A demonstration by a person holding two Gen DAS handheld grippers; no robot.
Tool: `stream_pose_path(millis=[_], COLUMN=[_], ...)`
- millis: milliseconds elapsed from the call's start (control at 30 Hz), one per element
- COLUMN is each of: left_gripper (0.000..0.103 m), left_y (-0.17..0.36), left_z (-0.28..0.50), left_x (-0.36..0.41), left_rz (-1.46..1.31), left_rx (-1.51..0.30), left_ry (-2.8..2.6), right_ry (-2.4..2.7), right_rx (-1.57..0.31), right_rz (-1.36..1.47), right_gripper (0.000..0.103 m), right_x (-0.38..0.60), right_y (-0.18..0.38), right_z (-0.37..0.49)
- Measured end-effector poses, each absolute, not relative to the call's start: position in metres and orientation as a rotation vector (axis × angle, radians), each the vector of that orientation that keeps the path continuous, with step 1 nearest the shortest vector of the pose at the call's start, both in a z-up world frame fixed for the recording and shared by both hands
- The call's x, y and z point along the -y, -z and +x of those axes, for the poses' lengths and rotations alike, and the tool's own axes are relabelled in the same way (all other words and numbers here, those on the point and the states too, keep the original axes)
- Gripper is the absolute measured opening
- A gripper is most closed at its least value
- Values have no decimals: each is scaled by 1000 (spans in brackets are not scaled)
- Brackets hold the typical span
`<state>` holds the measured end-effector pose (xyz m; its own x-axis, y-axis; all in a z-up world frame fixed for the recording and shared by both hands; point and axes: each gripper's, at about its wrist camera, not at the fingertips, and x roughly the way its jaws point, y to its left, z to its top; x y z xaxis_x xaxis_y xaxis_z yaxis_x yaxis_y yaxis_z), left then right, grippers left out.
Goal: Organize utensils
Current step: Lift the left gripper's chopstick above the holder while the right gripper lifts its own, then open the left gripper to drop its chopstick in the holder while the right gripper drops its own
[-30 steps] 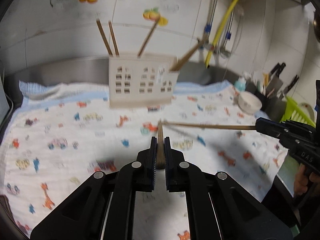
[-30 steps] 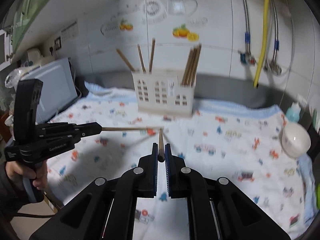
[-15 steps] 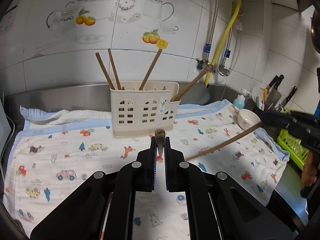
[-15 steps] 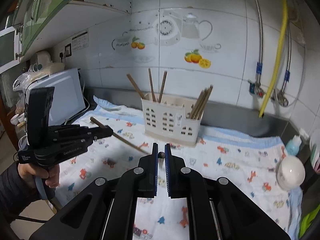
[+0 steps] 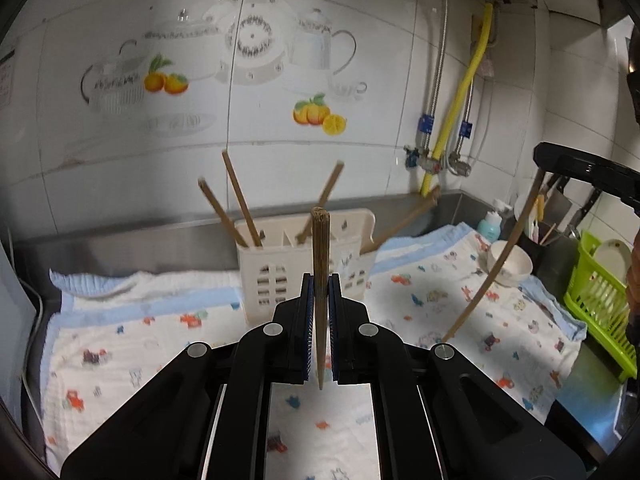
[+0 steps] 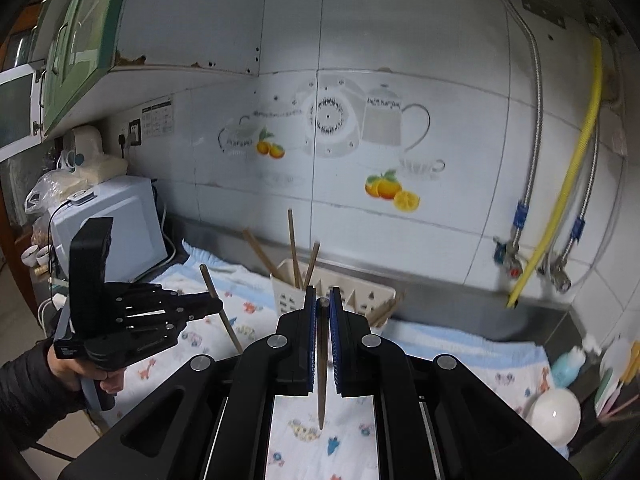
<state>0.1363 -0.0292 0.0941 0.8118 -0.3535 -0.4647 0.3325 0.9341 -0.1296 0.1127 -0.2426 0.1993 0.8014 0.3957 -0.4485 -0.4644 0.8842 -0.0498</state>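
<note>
Two grippers each clamp one chopstick: left gripper point(image 5: 319, 300) its chopstick point(image 5: 320, 264), right gripper point(image 6: 322, 320) its own point(image 6: 321, 364). Only the right view shows the microwave point(image 6: 108, 232). The holder point(image 5: 280, 264) stands behind on the cloth point(image 5: 120, 344), partly hidden by both grippers.

You get dim, cool indoor light, brightest on wall tiles point(image 5: 280, 20). Strong fisheye bending plus dark vignette at corners. Motion blur smears holder point(image 5: 304, 264) and cloth point(image 6: 460, 352); near fingers point(image 5: 308, 320) stay sharp. Soft glare on bowl point(image 6: 554, 414).
</note>
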Motion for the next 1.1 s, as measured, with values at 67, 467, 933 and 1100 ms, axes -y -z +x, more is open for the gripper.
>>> stream_pose_path(millis=[67,467,933,1100], left_gripper=[5,5,5,5], left_y=[-106,-184,-190,-172], left_z=[142,175,239,255], left_x=[29,27,33,36], left_rz=[-33,30,4,0], left_rx=[-485,-336,-321,-356], left_ry=[363,314,288,289], right_ry=[-470,-479,-408,-395], right_rx=[-439,-374,-320,-330], right_rz=[-155,-164,-142,-120], right_gripper=[7,7,7,7], right_x=[240,219,221,224], right_y=[-205,-241,-248,-237], right_z=[120,164,218,239])
